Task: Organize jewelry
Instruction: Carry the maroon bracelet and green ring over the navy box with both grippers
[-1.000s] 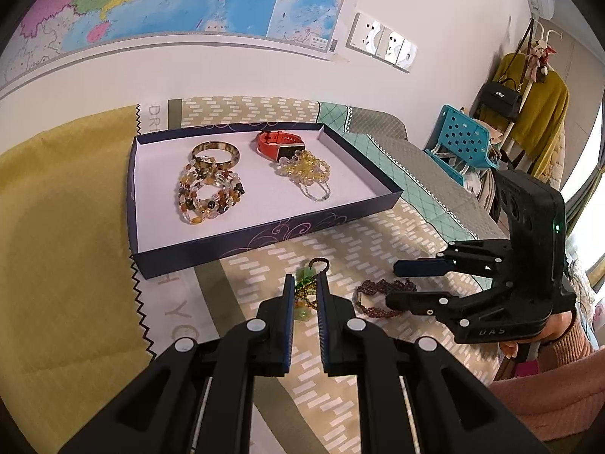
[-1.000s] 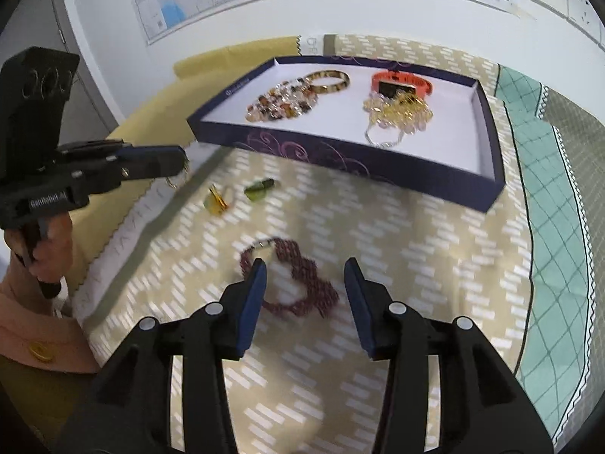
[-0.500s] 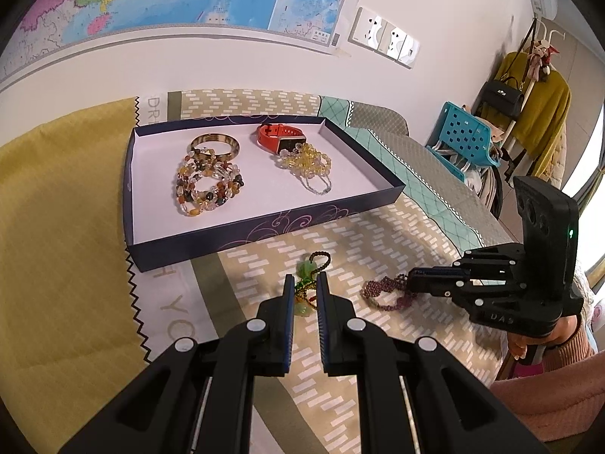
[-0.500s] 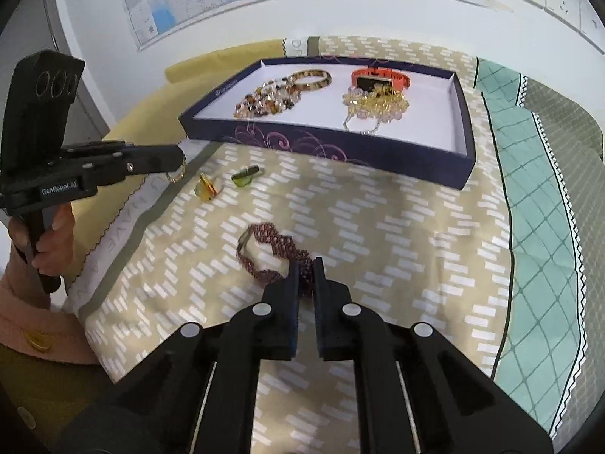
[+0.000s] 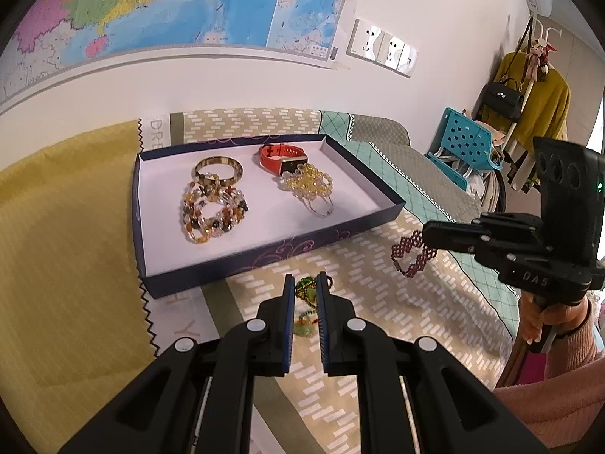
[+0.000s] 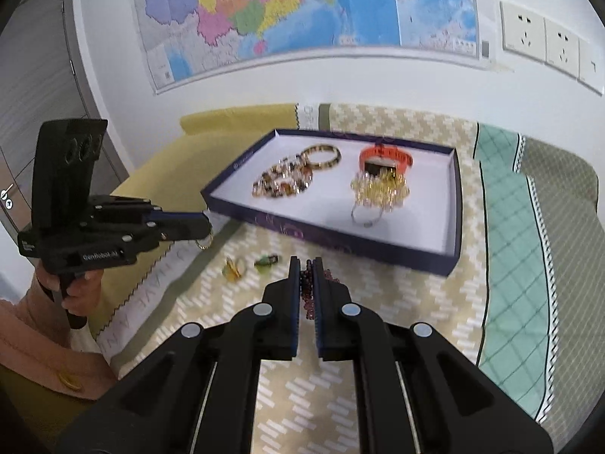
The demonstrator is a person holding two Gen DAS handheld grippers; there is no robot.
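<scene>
A dark blue tray [image 5: 261, 261] with a white floor holds a gold bangle [image 5: 218, 169], a mixed-bead bracelet [image 5: 211, 213], an orange watch [image 5: 281, 159] and a yellow bead bracelet [image 5: 308, 185]. My right gripper [image 6: 307, 268] is shut on a dark red beaded bracelet [image 5: 410, 255] and holds it lifted in front of the tray's near right corner. My left gripper [image 5: 302, 287] is shut on a green and gold bead string [image 5: 306, 295] just above the cloth. In the right wrist view a gold ring [image 6: 204, 243] dangles from it.
Patterned cloths cover the table [image 5: 378, 340], yellow at the left [image 5: 64, 265]. A small gold piece [image 6: 234, 269] and a green piece [image 6: 266, 261] lie on the cloth before the tray. A blue basket [image 5: 467, 147] and hung clothes [image 5: 529, 102] stand at the far right.
My right gripper closed on the dark red bracelet and lifted it off the cloth toward the tray. My left gripper stayed shut on the bead string and rose slightly.
</scene>
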